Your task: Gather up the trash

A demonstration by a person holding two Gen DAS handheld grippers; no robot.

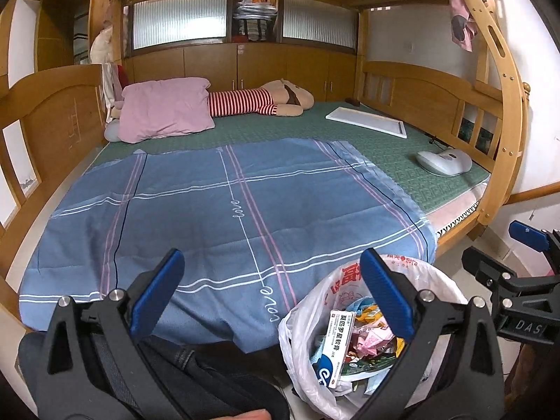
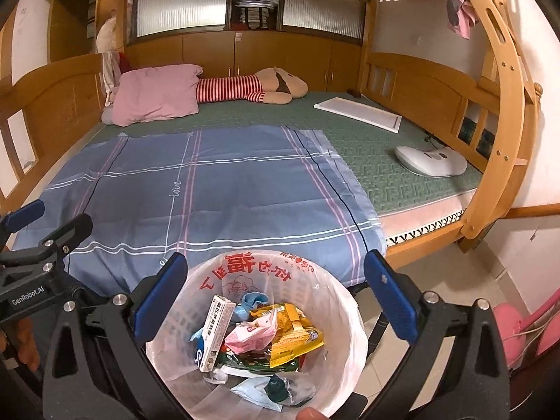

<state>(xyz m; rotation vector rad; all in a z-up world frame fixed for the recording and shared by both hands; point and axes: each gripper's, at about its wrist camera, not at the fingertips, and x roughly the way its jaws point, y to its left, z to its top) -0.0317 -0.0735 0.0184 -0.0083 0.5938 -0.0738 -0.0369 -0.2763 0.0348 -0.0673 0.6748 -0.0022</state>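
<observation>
At the far left, a pink pillow (image 1: 164,108) lies at the head of the wooden bunk bed (image 1: 52,115), with a plush doll in red-and-white stripes (image 1: 259,99) stretched out just beside it. A blue plaid sheet (image 1: 224,210) covers the near part of the green mattress (image 1: 378,140), and nothing lies on the sheet. The left gripper (image 1: 273,294) hangs over the near edge of the sheet with its jaws spread wide and nothing between them. Next to it stands the trash bin (image 2: 336,287), lined with a white plastic bag printed in red; inside it are a white medicine box (image 2: 217,332), a yellow wrapper (image 2: 294,332), a pink wrapper (image 2: 248,337) and other scraps. The right gripper (image 2: 276,290) hovers above the bin's mouth, its jaws likewise wide apart and empty. Further right on the mattress lie a white flat board (image 2: 357,113) and a white handheld appliance (image 2: 430,161), near the curved wooden ladder (image 2: 504,112).
</observation>
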